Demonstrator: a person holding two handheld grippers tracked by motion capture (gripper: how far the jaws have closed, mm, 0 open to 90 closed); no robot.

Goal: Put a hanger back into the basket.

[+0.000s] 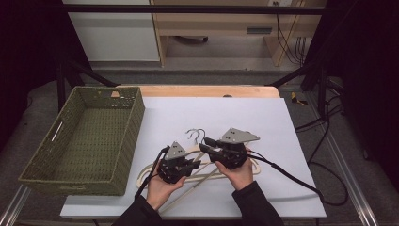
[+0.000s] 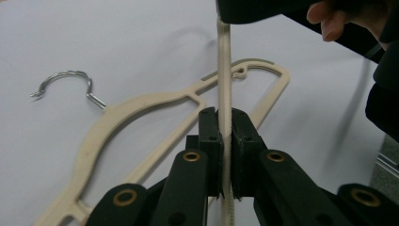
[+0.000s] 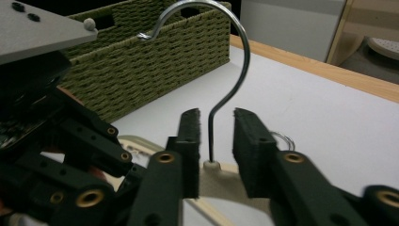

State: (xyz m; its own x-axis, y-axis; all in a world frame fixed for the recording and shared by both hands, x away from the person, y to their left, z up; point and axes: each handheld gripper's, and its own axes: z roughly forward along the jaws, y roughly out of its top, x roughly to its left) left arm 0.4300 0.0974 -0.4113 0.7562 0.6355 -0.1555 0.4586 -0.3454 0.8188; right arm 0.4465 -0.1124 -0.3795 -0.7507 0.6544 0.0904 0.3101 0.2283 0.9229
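plainly unmarked hanger (image 2: pixel 225 70) pinched, left hand-held gripper (image 2: pixel 225 123)

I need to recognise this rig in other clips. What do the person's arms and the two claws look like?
Both forearms wear dark sleeves. The left claw and right claw are black, each topped by a grey three-cornered plate. The jaws are flat black pads on arms with brass-coloured rivets. A black cable trails from each.
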